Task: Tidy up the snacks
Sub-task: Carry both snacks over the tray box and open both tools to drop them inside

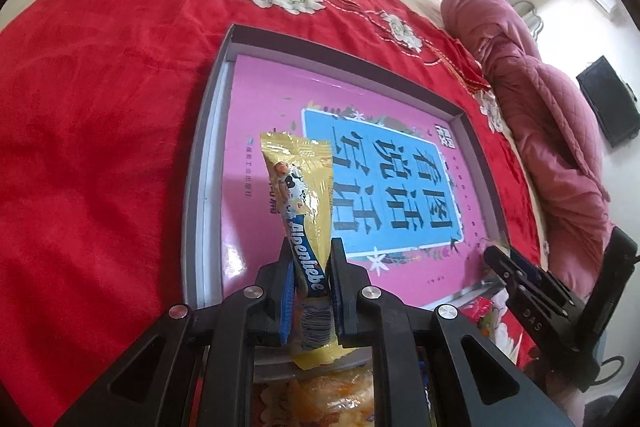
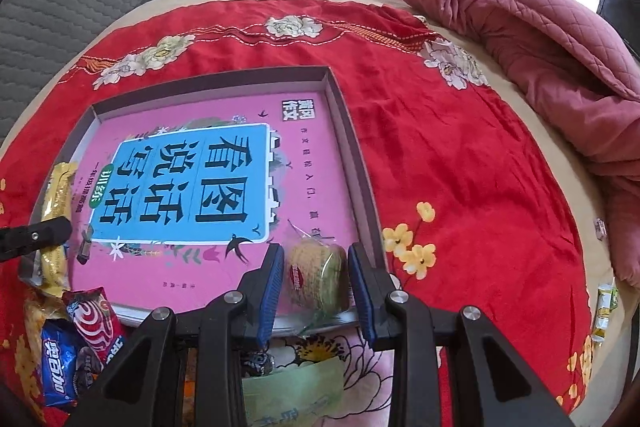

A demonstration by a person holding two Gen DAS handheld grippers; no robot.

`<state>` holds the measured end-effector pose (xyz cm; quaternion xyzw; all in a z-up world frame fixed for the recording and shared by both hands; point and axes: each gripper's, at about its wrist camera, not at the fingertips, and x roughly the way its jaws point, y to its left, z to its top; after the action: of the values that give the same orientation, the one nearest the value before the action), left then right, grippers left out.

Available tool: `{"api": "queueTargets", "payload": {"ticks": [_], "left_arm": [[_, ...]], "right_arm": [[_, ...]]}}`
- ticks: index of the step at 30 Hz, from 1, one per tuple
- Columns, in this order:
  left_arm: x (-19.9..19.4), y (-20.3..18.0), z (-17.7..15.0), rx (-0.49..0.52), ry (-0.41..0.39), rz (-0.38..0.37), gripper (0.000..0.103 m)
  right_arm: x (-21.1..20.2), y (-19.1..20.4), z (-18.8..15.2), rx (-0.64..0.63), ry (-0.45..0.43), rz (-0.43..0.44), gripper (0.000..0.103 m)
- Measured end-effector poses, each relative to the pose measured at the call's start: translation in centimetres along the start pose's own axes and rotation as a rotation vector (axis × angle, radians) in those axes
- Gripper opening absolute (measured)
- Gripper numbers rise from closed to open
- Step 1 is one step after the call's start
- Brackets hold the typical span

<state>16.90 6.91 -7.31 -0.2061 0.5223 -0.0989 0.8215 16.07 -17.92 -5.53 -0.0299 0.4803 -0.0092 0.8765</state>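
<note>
A shallow grey box lies on the red floral bedspread, with a pink and blue book cover flat inside it. My left gripper is shut on a yellow Alpenliebe candy stick, which stands upright over the box's near left part; the same stick appears in the right wrist view at the far left. My right gripper is shut on a round yellowish cake in clear wrap, above the box's near right corner. In the left wrist view the right gripper enters from the right.
Loose snack packets lie by the box's near left corner, among them a blue biscuit pack and a red-and-white one. A green packet lies under my right gripper. A rolled pink quilt runs along the right side. Small sachets sit at the bedspread's right edge.
</note>
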Motion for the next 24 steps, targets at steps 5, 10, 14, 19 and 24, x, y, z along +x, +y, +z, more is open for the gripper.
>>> {"api": "queueTargets", "payload": {"ticks": [5,10,14,19,24], "left_arm": [[0.14,-0.16,-0.03,0.007,-0.01,-0.007,0.016],[0.14,-0.05,0.02,0.004,-0.007,-0.025,0.016],[0.0,0.04,0.18,0.002,0.004,-0.041,0.021],[-0.16,-0.08,0.27,0.018,0.008,-0.026,0.035],[-0.29,0.12,0.34,0.022,0.01,-0.021,0.036]], "right_arm": [[-0.16,0.05,0.11,0.01,-0.002,0.017,0.034],[-0.4,0.03,0.06,0.02,-0.005,0.035,0.034],[-0.58,-0.17,-0.01,0.035,-0.005,0.045,0.034],[-0.66,-0.43,0.0,0.047,-0.004,0.046,0.034],[-0.85,-0.64,-0.07,0.058,-0.002,0.048,0.034]]}}
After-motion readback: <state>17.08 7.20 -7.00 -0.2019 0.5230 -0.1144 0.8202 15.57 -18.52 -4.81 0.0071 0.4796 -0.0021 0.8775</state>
